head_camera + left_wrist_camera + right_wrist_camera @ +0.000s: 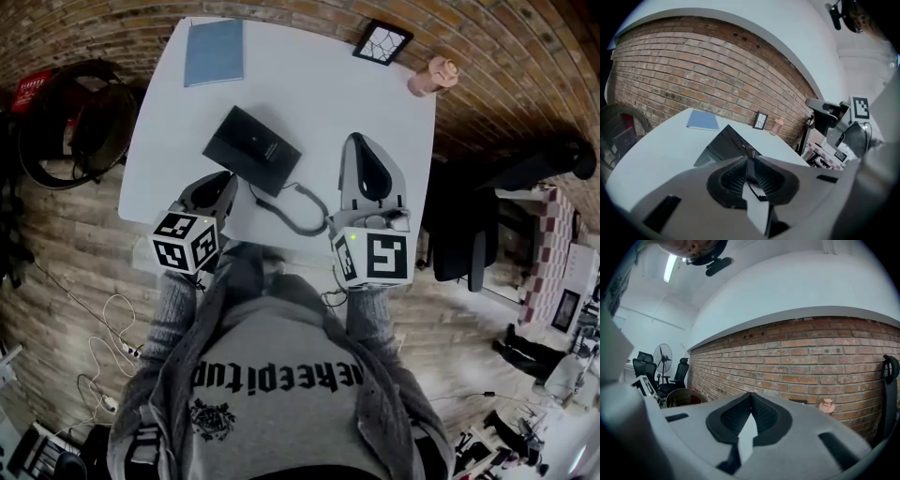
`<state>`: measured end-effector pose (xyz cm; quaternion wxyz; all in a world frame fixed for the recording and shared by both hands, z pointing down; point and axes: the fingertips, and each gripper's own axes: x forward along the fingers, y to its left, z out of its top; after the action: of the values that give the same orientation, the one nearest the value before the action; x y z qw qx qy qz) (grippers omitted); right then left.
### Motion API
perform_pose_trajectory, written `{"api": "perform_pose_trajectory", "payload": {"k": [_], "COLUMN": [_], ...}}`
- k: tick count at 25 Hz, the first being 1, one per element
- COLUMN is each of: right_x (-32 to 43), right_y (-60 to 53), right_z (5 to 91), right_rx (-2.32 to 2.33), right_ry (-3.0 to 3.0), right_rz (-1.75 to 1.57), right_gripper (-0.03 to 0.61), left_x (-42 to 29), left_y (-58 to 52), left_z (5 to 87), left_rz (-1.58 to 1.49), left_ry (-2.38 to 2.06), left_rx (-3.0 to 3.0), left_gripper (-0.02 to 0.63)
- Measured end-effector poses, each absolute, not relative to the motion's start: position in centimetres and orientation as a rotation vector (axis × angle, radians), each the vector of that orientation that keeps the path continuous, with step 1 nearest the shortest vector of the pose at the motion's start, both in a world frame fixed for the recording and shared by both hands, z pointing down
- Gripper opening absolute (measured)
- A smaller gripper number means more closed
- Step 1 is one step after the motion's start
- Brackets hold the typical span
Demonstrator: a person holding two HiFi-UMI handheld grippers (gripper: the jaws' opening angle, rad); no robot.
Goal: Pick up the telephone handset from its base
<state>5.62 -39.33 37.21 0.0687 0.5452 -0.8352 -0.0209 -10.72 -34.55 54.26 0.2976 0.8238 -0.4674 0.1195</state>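
1. Step, as judged: approach; handset unlifted; telephone [251, 150] mid-table [309, 84], just ahead of left gripper [223, 180].
2. Tongs: left and right gripper [751, 394] both closed, empty.
3. Next: opening jaws; straddling handset crosswise.
4. Long axis: diagonal, far-left to near-right in head view; cord [300, 214] trailing near-right.

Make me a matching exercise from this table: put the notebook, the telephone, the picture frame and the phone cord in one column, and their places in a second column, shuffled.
Things:
1. notebook
2. telephone
3. picture frame
4. cord

Places:
A. middle of the table
B. far right corner
C. far left corner
D. trailing from the telephone toward the near edge

Pairs: 1-C, 2-A, 3-B, 4-D
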Motion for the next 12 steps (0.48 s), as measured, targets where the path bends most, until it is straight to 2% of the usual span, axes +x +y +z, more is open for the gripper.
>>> {"api": "perform_pose_trajectory", "payload": {"k": [5, 12], "right_x": [5.9, 6.2], "right_y": [-39.7, -39.9], "right_z": [37.9, 38.4], "right_rx": [1.648, 1.654], "right_ry": [-2.499, -2.480], "right_rz": [-0.049, -0.036], "right_gripper": [0.003, 0.003], "left_x": [-10.4, -10.2], "left_y": [-34.2, -34.8], "left_z": [57.3, 59.6], "left_rz": [0.339, 0.225], "left_ry": [-1.178, -1.133], "left_rx": [2.110, 1.993], "left_gripper": [0.099, 0.104]}}
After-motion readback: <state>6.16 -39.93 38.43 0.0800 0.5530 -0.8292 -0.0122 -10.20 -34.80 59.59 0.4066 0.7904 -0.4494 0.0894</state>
